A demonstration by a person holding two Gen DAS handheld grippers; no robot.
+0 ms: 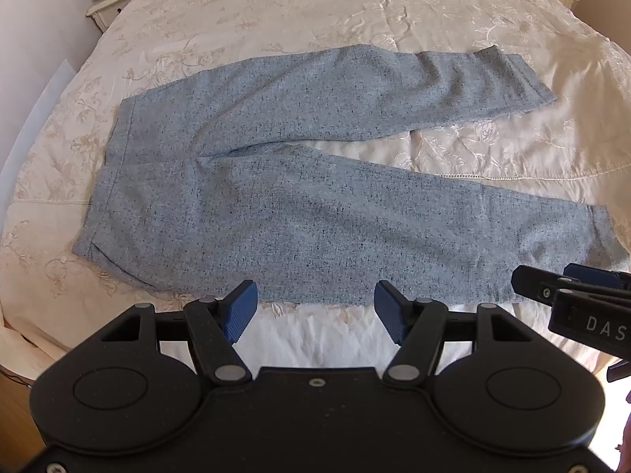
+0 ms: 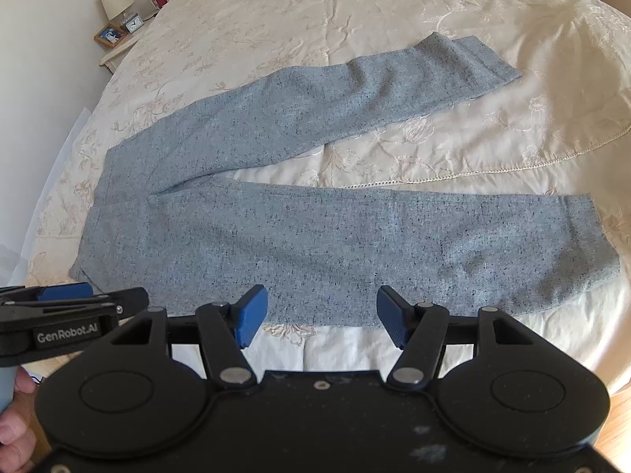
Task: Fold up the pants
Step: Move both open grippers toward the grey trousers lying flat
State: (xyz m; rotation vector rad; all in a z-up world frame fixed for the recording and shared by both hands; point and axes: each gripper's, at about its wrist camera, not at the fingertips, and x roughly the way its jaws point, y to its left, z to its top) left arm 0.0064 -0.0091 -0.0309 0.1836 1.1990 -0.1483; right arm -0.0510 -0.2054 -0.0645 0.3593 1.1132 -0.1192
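The pants [image 1: 299,181] lie flat and unfolded on the bed [image 1: 276,8], spread over its cream embroidered cover. Their long axis runs crosswise to both grippers: waistband toward the bedside table [image 1: 114,0] side, the two leg hems at the opposite end. The legs splay apart in a V from the crotch, with bare cover showing between them. The near leg's outer edge lies just ahead of both sets of jaws.

The left gripper [image 1: 315,311] hovers above that near edge, its jaws wide apart and holding nothing; from here the fabric starts directly in front of the blue pads. The right gripper [image 2: 321,315] hangs likewise, jaws spread wide and empty, over the same edge but farther along toward the hems. Judging from this, the left gripper is nearer the waistband and the right nearer the leg ends, which suits bringing one leg over the other along the long axis.

Neither gripper touches cloth as far as can be seen. The near edge directly under each gripper body is hidden by the black housing. The far leg's hem shows a folded or doubled edge, hard to read. A person's hand [image 2: 15,425] is cut off at the frame corner of the right wrist view.
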